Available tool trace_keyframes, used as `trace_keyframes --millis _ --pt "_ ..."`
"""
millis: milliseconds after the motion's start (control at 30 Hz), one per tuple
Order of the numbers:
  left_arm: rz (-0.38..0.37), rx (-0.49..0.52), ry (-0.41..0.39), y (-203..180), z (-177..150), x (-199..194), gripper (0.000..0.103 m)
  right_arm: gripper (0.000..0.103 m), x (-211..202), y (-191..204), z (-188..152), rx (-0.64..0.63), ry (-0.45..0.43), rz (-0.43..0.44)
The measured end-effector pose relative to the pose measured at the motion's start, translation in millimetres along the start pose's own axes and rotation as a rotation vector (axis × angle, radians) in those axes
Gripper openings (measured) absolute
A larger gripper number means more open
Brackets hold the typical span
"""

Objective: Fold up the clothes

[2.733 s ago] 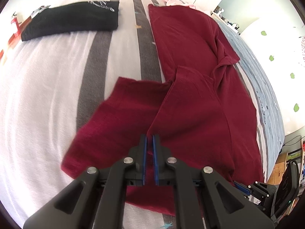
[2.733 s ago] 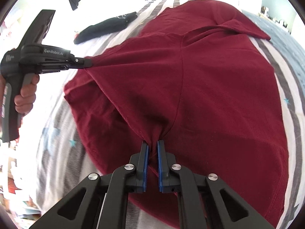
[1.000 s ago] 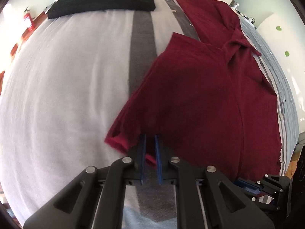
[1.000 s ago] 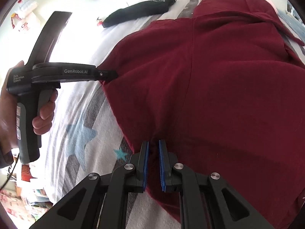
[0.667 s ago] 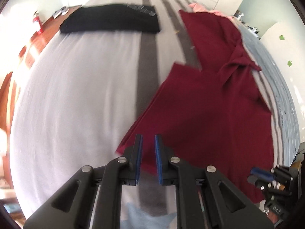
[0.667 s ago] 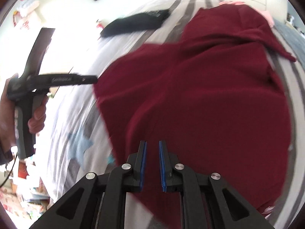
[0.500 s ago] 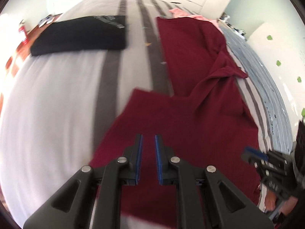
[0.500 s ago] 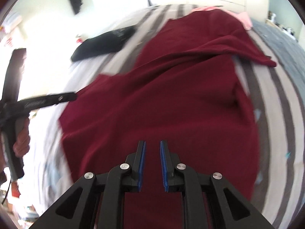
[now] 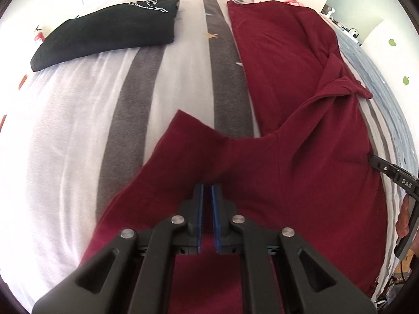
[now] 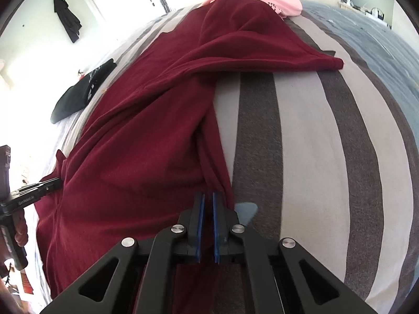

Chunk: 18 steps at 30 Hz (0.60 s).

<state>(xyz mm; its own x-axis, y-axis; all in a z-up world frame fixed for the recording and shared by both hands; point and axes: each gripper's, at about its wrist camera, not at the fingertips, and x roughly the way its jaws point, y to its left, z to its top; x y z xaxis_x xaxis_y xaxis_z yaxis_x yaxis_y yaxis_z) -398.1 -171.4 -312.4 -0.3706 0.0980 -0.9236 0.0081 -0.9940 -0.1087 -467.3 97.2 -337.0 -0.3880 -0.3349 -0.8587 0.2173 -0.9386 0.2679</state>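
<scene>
A dark red shirt point(image 9: 301, 120) lies spread lengthwise on the striped bed; it also shows in the right wrist view point(image 10: 162, 110). My left gripper point(image 9: 206, 191) is shut on the shirt's left part near the sleeve, with red cloth running between the blue pads. My right gripper point(image 10: 207, 198) is shut on the shirt's right edge, where the cloth bunches into a thin fold. Each gripper shows at the edge of the other's view, the right one point(image 9: 392, 175) and the left one point(image 10: 34, 191).
A folded black garment point(image 9: 110, 31) lies at the bed's far left, also in the right wrist view point(image 10: 81, 91). A pink garment point(image 10: 272, 2) lies beyond the shirt's far end. The grey and white striped bedcover point(image 10: 314, 144) shows to the right.
Both grippers let go of the shirt's near end, moved forward along it and shut on its two sides further up. The shirt now lies longer and flatter.
</scene>
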Motion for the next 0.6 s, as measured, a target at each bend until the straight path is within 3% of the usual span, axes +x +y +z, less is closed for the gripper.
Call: trace_keyframes --millis 133,200,233,267,400,533,600 --pt "0.093 0.030 -0.017 -23 13 -13 0.008 0.004 -9 -7 1 0.002 0.003 0.026" --pt "0.071 0.049 -0.051 -42 22 -24 0.008 0.005 -15 -8 3 -0.010 0.002 0.023" --pt "0.052 0.060 -0.055 -54 26 -26 0.008 0.013 -17 -9 3 -0.016 0.002 0.022" --pt "0.040 0.076 -0.057 -66 30 -25 0.008 0.014 -20 -10 5 -0.021 0.002 0.026" --pt "0.027 0.123 -0.023 -100 39 -7 0.010 0.014 -23 -20 17 -0.029 0.013 0.067" --pt "0.106 0.123 0.013 -113 41 32 0.010 0.018 -19 -40 36 -0.040 0.009 0.053" --pt "0.121 0.091 0.010 -116 46 32 0.011 0.021 -16 -55 45 -0.033 0.001 0.032"
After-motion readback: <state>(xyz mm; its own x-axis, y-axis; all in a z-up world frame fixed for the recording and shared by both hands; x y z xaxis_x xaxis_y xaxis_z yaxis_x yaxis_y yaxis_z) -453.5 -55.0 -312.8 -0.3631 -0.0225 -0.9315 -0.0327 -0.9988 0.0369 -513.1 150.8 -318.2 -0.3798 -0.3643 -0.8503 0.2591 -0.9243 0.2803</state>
